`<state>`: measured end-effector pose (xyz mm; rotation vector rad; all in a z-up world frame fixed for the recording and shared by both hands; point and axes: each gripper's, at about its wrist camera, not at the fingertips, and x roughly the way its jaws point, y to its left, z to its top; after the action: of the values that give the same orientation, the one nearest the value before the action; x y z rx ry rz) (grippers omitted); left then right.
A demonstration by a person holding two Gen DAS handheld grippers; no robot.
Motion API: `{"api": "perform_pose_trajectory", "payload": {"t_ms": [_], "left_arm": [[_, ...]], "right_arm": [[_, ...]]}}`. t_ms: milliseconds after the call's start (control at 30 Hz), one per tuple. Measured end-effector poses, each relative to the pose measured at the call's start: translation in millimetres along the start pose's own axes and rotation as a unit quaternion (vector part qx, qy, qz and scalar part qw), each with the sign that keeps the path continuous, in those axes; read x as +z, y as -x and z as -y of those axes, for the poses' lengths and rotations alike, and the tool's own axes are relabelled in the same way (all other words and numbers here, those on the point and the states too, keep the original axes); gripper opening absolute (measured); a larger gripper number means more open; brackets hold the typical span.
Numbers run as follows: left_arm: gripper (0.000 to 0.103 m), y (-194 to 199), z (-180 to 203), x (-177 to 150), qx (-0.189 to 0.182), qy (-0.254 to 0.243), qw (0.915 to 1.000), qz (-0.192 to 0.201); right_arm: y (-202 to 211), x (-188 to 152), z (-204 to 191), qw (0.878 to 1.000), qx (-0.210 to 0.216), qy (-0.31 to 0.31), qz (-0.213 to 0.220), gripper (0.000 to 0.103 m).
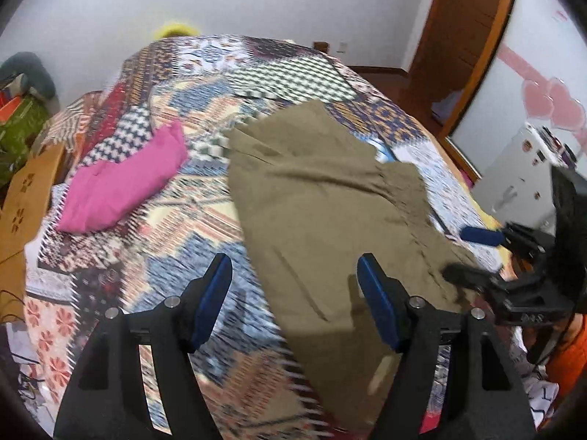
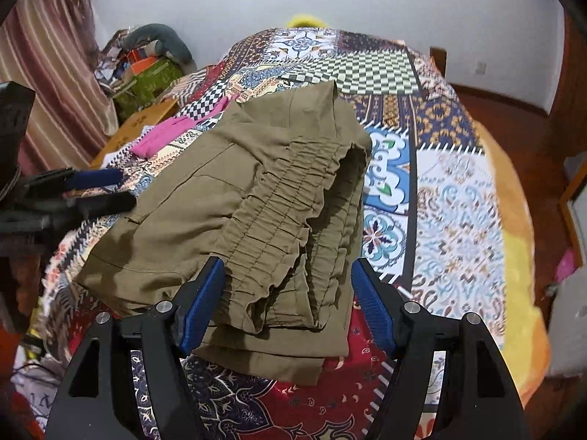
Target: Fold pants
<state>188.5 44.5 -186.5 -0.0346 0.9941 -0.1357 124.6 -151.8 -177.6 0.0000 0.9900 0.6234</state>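
Blue-padded jaws of the left gripper (image 1: 295,275) stand wide apart, holding nothing; olive pants (image 1: 323,198) lie folded on the patchwork bed (image 1: 183,220) ahead and rightward, a pink cloth (image 1: 121,183) off left. From the right wrist, the right gripper (image 2: 286,278) gapes empty, the pants' (image 2: 234,198) gathered elastic waistband bunched between its jaws.

Patchwork bedspread (image 2: 455,198) and surrounding room items
A pink folded cloth (image 1: 121,187) lies on the bedspread's left part; a wooden door (image 1: 462,25) stands beyond its far right corner, a striped curtain (image 2: 47,69) hangs past its left edge
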Motion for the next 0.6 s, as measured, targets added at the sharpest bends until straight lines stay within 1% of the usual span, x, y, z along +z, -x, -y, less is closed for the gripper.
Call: {"api": "perform_pose_trajectory", "payload": {"t_ms": [100,200,300,367,467,600], "left_arm": [[0.071,-8,-17,18,0.013,0.003,0.9999,-0.001],[0.071,-21,-31,36,0.014,0.008,0.9999,-0.005],[0.071,-38,-43,51,0.015,0.017,0.9997,-0.009],[0.071,-52,-52,60,0.010,0.028,0.9994,-0.016],[0.071,-76,-60,71,-0.005,0.039,0.9988,-0.029],[0.071,-109,-64,83,0.003,0.039,0.9983,-0.043]], "right_arm": [[0,0,-3,1.000,-0.008,0.011,0.002,0.069],[-2,2,-4,1.000,-0.009,0.014,0.002,0.069],[-5,3,2,1.000,-0.007,0.010,0.000,0.073],[-7,5,4,1.000,-0.007,0.010,-0.002,0.074],[-10,8,11,1.000,-0.019,0.010,-0.004,0.074],[-14,12,24,0.999,-0.036,0.003,-0.009,0.074]]}}
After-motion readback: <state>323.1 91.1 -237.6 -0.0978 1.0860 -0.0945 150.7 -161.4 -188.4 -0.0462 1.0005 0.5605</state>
